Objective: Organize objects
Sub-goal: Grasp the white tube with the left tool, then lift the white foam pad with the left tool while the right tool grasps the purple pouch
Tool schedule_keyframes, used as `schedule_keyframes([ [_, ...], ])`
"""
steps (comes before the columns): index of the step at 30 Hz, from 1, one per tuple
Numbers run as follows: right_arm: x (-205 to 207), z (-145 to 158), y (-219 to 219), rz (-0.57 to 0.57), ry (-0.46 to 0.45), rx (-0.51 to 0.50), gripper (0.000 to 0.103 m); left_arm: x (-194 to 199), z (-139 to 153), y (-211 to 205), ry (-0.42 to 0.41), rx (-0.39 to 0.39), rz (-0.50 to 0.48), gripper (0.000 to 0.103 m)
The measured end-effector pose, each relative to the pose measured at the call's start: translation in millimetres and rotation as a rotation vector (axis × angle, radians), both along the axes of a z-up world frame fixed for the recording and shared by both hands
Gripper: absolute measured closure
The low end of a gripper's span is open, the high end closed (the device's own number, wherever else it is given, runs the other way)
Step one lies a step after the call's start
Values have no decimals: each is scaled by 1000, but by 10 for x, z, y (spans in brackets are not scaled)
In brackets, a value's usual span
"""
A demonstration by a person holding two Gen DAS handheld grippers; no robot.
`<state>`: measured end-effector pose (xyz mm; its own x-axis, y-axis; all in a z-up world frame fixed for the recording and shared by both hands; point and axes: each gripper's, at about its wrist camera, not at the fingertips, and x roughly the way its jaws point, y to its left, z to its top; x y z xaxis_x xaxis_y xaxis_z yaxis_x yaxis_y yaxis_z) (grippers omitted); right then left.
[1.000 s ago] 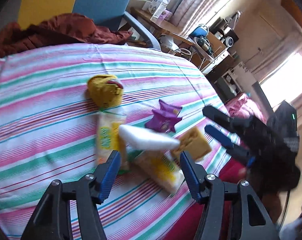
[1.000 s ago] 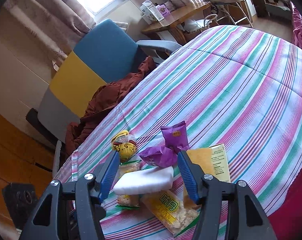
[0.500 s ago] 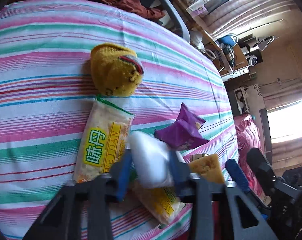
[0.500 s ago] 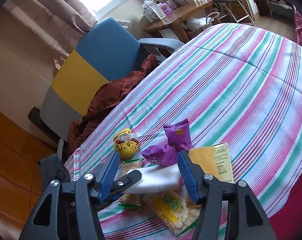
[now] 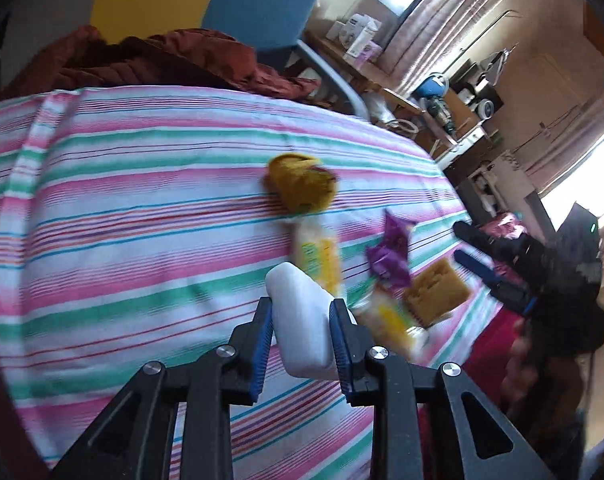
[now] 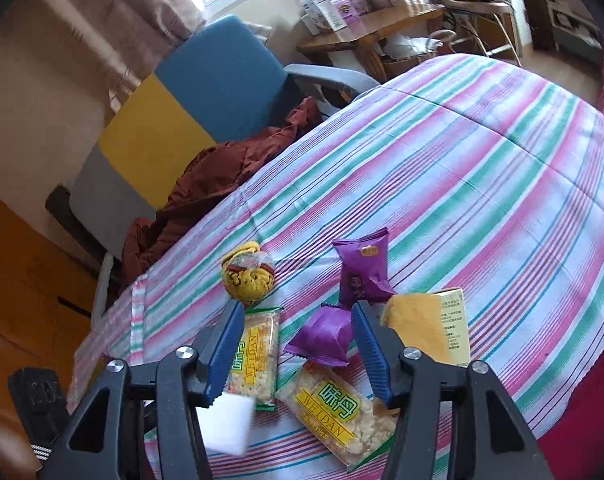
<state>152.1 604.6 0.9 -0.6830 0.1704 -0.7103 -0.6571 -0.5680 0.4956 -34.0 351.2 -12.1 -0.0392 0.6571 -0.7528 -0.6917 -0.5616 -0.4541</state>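
The left gripper (image 5: 300, 316) is clamped on a white foam block (image 5: 302, 320), both blue pads pressing its long sides while its rounded end sticks out ahead of the jaws, above the striped bedcover (image 5: 122, 208). Ahead of those jaws and slightly to their right lie a yellow knitted pouch (image 5: 302, 190), a cracker packet (image 5: 317, 258), a purple snack packet (image 5: 391, 252) and a flat tan box (image 5: 435, 294), all somewhat blurred. The right gripper (image 6: 298, 344) hangs over the same pile with its jaws half apart and closing; a second, crumpled purple packet (image 6: 321, 338) sits between them on the bedcover, and neither pad touches it. Just past the right jaw lies the tan box, just past the left jaw one cracker packet, and a second cracker packet (image 6: 337, 412) lies below the gap, nearer the camera. A corner of the white block shows under the right gripper's left jaw
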Motion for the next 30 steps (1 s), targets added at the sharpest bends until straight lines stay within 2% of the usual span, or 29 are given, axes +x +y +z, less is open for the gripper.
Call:
schedule_keyframes([
  [4, -296, 20, -165, 125, -87, 65, 52, -47, -140, -394, 33, -41, 25, 74],
  [7, -536, -66, -277, 208, -204, 89, 55, -64, -259, -587, 20, -54, 43, 74],
  [10, -687, -260, -263, 206, -338, 75, 60, -39, -321, -625, 5, -47, 57, 74],
  [13, -684, -417, -137, 162, -384, 29, 65, 25, -295, -675, 9, -40, 56, 72],
  [14, -669, -447, -97, 140, -393, 27, 65, 44, -284, -682, 14, -39, 57, 69],
  [17, -622, -547, -7, 112, -407, -12, 65, 105, -285, -720, 35, -55, 40, 52],
  [19, -602, -607, 15, 99, -429, -27, 65, 135, -298, -745, 44, -69, 30, 49],
  [22, -554, -584, 55, 79, -384, -40, 65, 177, -286, -781, 71, -89, 18, 45],
  [24, -517, -555, 70, 63, -369, -26, 65, 192, -236, -785, 108, -93, -1, 36],
  [28, -464, -521, 135, 34, -334, -11, 65, 214, -93, -752, 211, -109, -63, 27],
  [30, -480, -490, 154, 28, -334, 4, 64, 221, -28, -734, 265, -117, -95, 19],
])
